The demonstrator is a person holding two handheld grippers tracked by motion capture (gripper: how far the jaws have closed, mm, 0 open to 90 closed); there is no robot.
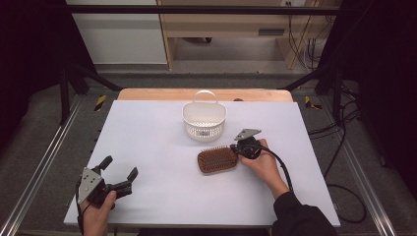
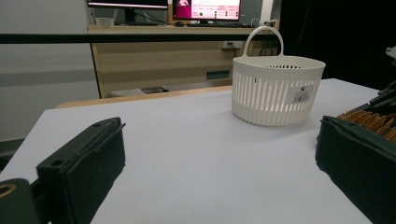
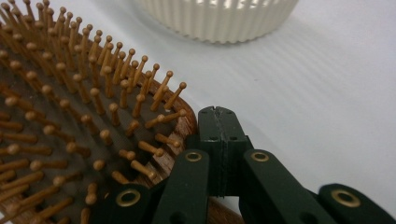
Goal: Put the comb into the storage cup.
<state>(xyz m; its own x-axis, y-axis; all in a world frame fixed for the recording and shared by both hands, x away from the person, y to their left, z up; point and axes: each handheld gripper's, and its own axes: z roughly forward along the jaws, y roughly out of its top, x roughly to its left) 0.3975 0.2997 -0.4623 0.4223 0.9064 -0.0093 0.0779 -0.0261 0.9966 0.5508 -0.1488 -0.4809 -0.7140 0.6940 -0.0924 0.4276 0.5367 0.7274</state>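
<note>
Nearest in the high view, the left gripper (image 1: 119, 173) rests at the table's (image 1: 147, 147) near corner, jaws wide apart. Right gripper view — the right gripper (image 3: 218, 122) is closed beside the hairbrush (image 3: 70, 116), near the basket (image 3: 219, 18).

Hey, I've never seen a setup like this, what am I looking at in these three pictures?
A person sits at a white table with hand-held tongs in each hand. One picture looks down from above; the other two come from small cameras riding on each pair of tongs. On the table are a white basket and a brown hairbrush, bristles up. The right tongs are shut at the hairbrush's edge; whether they grip it, I can't tell. The left tongs are open, holding nothing.
</note>
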